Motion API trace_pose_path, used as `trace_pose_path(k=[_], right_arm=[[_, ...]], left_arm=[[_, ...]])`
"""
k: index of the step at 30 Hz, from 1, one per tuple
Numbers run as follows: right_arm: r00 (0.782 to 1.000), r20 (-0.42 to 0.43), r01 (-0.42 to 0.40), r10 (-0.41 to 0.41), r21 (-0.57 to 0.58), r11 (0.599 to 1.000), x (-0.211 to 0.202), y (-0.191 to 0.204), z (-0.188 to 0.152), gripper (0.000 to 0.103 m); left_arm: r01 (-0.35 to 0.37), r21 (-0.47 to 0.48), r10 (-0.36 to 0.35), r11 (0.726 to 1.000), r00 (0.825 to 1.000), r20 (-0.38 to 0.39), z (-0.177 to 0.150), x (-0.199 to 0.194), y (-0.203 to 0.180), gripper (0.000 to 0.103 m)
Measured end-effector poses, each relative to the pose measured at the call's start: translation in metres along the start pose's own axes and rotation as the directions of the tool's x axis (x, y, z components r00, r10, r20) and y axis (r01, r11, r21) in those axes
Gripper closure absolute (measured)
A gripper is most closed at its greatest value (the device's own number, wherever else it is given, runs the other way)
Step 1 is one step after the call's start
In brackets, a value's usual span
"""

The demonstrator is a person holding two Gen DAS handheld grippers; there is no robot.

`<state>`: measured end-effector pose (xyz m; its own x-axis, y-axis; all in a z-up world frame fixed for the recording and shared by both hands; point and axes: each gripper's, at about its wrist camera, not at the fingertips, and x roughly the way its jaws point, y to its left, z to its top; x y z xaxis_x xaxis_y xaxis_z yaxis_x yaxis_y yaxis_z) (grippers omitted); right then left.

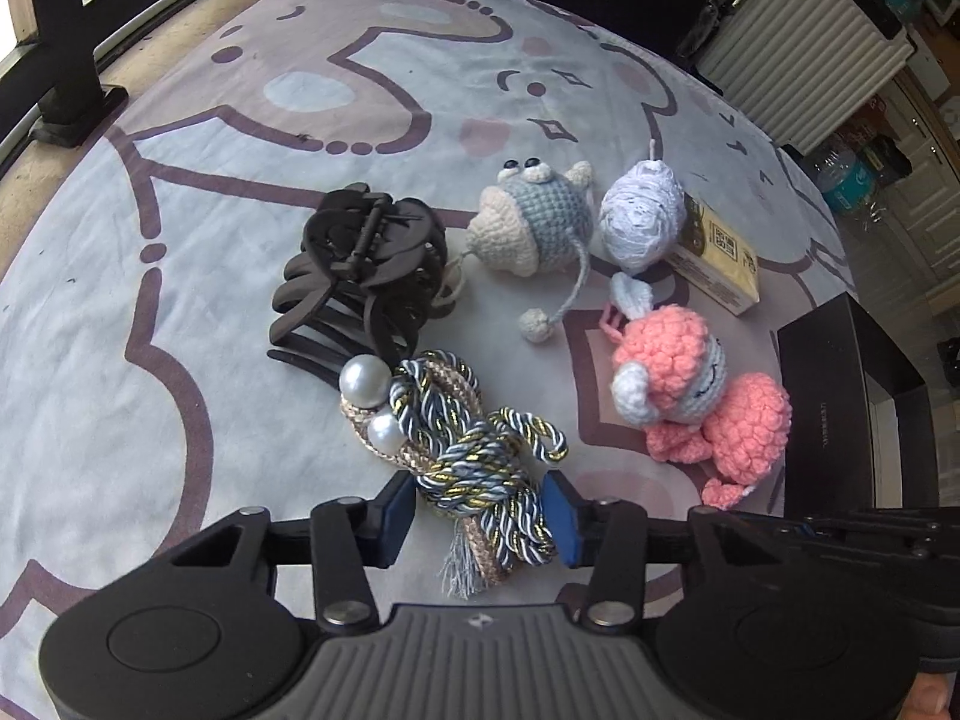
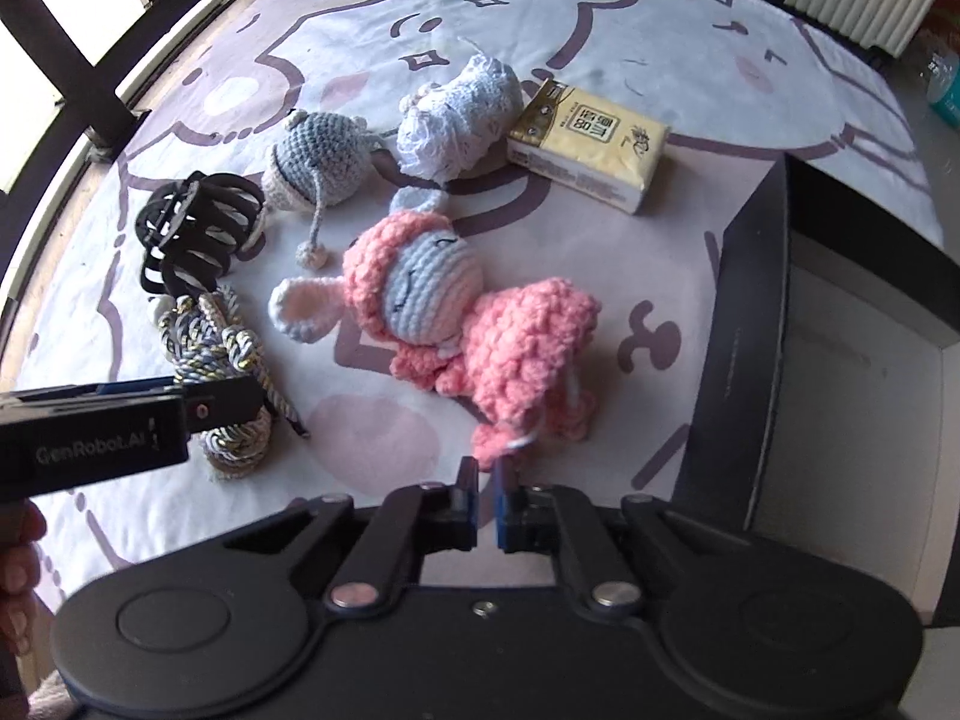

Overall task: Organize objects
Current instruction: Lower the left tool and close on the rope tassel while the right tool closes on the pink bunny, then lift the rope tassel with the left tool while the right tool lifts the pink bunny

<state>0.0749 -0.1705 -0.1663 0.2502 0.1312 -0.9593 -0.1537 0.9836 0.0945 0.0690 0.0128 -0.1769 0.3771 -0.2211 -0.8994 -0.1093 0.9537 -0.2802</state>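
My left gripper (image 1: 483, 519) is open, its blue pads either side of the near end of a braided rope ornament with pearls (image 1: 462, 438), which lies on the cloth; it also shows in the right wrist view (image 2: 222, 354). My right gripper (image 2: 487, 495) is shut, its tips at the foot of a pink crochet doll (image 2: 468, 324), also in the left wrist view (image 1: 696, 396); whether it pinches a thread there I cannot tell. A black hair claw (image 1: 366, 276), a grey crochet toy (image 1: 534, 222), a white yarn ball (image 1: 642, 216) and a yellow tissue pack (image 2: 588, 141) lie behind.
Everything lies on a cartoon-print cloth (image 1: 180, 240) over a table. An open black box (image 2: 840, 372) stands at the right edge, also in the left wrist view (image 1: 852, 396). Dark railing posts (image 1: 60, 60) stand at the far left, a white radiator (image 1: 804, 42) at the far right.
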Motion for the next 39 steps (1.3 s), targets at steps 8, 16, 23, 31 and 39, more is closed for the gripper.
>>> trace_pose_path(k=[8,16,23,31,39], right_arm=[[0.998,0.055,-0.03,0.031,-0.017,0.999,-0.022,0.007,-0.001,0.097],[0.98,0.196,0.027,-0.04,0.073,0.997,-0.04,-0.023,0.016,0.056],[0.99,0.132,0.038,-0.048,0.079,0.996,-0.011,-0.02,0.018,0.055],[0.997,0.031,-0.077,0.071,0.305,0.949,-0.003,-0.028,0.015,0.082],[0.954,0.021,-0.261,0.299,0.552,0.792,-0.01,-0.025,-0.001,0.089]], left_arm=[[-0.034,0.104,0.034,0.994,0.999,0.003,-0.003,-0.007,-0.007,0.062],[-0.116,0.34,0.122,0.933,0.993,0.004,-0.012,-0.018,-0.013,0.065],[-0.107,0.346,0.119,0.932,0.993,-0.012,-0.015,-0.019,-0.003,0.064],[-0.111,0.281,0.124,0.953,0.992,-0.029,-0.013,-0.014,-0.001,0.06],[-0.13,0.227,0.138,0.965,0.99,-0.023,-0.015,-0.015,0.004,0.053]])
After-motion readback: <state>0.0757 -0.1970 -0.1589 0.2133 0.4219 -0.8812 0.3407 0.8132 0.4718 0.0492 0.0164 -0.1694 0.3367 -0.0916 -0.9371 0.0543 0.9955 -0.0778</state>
